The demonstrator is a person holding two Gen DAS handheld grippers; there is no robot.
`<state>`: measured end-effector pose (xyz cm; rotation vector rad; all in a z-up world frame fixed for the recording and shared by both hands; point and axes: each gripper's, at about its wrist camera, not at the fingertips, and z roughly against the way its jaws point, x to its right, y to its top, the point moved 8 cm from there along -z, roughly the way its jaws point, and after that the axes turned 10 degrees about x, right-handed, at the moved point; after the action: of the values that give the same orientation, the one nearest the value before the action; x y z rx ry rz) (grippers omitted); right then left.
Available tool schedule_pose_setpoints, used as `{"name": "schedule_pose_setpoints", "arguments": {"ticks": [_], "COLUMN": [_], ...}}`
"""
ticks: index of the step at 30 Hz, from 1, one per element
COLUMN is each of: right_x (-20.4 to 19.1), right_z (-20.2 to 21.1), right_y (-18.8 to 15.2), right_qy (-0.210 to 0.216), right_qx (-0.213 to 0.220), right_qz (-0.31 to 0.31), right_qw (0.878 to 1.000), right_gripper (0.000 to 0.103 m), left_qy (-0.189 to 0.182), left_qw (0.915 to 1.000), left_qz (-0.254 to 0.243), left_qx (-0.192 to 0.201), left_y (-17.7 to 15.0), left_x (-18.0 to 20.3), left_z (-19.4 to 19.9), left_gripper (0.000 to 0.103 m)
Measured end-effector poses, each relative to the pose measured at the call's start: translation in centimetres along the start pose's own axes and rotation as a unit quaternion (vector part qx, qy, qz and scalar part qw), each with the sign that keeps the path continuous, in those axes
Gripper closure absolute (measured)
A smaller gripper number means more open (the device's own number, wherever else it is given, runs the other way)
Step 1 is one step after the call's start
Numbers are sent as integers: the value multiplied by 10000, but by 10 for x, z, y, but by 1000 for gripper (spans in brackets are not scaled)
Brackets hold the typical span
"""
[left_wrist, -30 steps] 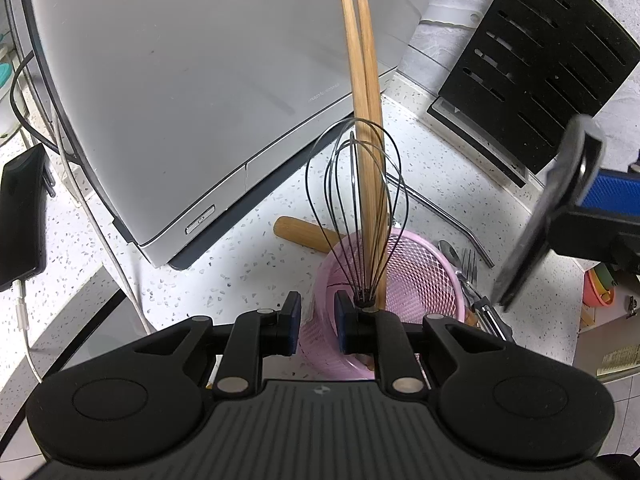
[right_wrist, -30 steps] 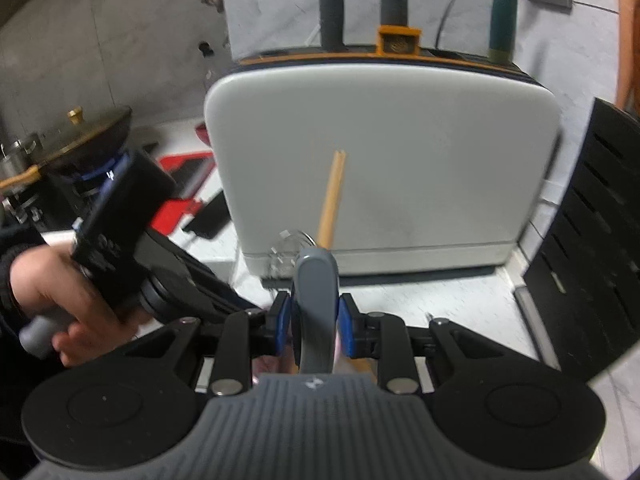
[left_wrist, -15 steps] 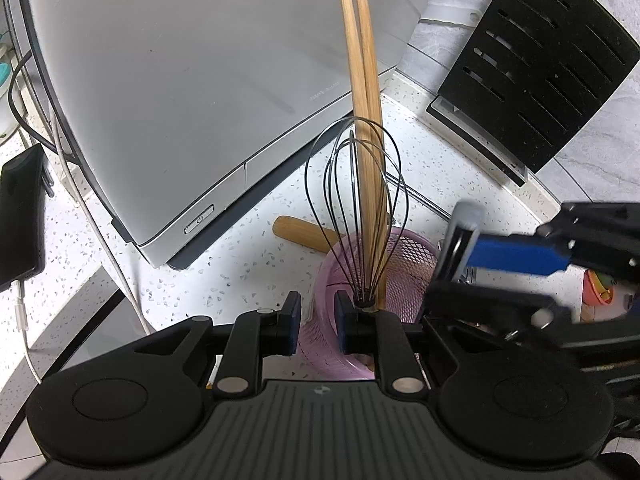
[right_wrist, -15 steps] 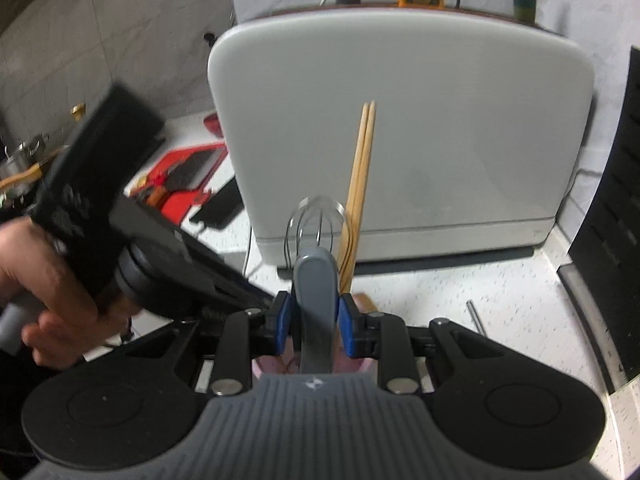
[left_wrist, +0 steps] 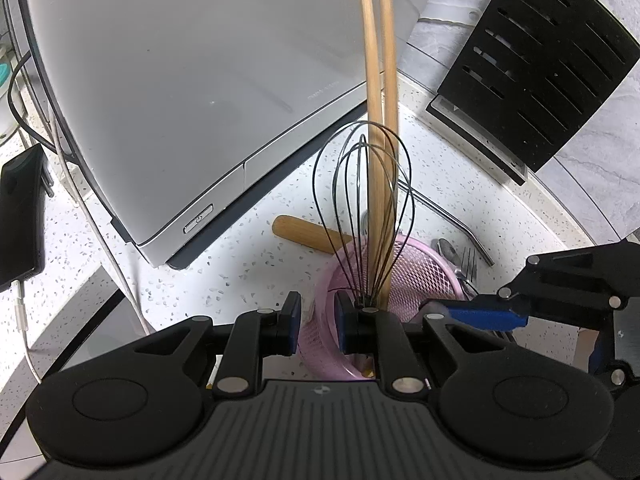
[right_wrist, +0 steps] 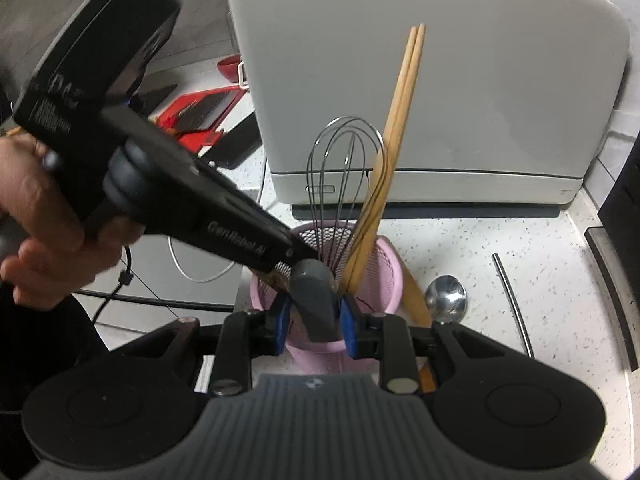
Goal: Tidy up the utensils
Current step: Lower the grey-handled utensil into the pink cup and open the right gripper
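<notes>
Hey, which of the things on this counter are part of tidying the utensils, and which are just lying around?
Part of the job:
pink basket
whisk
chopsticks
grey handle in the right claw
spoon
fork
metal straw
left claw on the basket rim

Lying about:
white appliance
phone
black rack

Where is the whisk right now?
The whisk stands wires-up in the pink basket, touching the chopsticks, in front of the white appliance.

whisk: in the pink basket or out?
In. The whisk stands upright with its wire head up and its lower end inside the pink basket, beside the chopsticks.
</notes>
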<state>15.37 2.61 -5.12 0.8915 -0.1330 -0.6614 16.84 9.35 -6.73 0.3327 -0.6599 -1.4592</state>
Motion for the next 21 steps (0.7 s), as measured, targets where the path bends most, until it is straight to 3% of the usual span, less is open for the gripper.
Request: {"name": "schedule_pose_setpoints", "arguments": {"ticks": [4,12,16,21], "right_x": [0,13,28,50], "right_z": [3,24,36,40], "right_y": [3,7,5,-14], "right_qy": [28,-46,-213,-505], "right_qx": [13,176,315,158], "right_qz": [-4,-103,-325,-511], "right_qw": [10000,9998,9987,9973], "right_gripper": [70,70,69,69], "left_qy": [0,-3,-3,8], "left_qw": [10000,10000,10000,10000], "left_qz": [4,9,7,9], "left_qx": [4,7,7,2], "left_y": [0,0,0,1], "left_x": [0,0,-1,-2], "left_z": [0,1,1,2], "left_gripper": [84,84,84,84]}}
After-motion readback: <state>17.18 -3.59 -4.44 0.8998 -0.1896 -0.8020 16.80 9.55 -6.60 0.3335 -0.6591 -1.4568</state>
